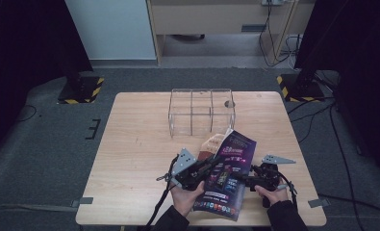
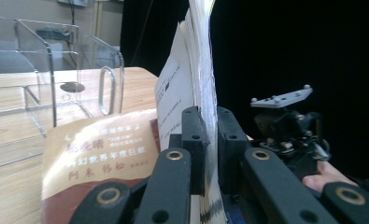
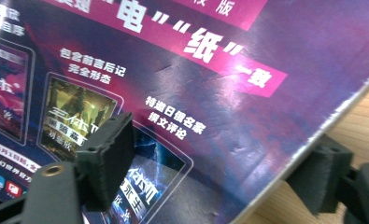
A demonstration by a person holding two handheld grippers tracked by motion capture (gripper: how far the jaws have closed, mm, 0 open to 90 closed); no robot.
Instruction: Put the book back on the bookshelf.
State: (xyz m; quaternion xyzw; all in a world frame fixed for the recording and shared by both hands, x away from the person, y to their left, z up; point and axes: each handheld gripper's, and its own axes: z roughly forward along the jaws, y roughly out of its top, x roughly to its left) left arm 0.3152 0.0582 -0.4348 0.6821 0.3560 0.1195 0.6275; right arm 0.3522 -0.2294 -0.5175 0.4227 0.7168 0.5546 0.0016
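A magazine [image 1: 235, 156] with a purple cover is held above the table's near edge, tilted. My left gripper [image 1: 212, 161] is shut on its left side. In the left gripper view the pads [image 2: 194, 135] clamp the pages [image 2: 198, 56] edge-on. A brown and cream booklet [image 1: 211, 142] lies just beyond on the table, also seen below the jaws [image 2: 98, 149]. My right gripper [image 1: 244, 180] comes in from the right. Its jaws [image 3: 210, 168] straddle the purple cover [image 3: 196, 93], one pad over the cover, the other beyond the edge, not pressing.
A clear acrylic divider rack [image 1: 202, 113] stands at the middle back of the wooden table [image 1: 139, 144], with a round hole [image 1: 229, 103] beside it. Black stands with striped bases [image 1: 82, 89] flank the table on the floor. Cables trail at the right.
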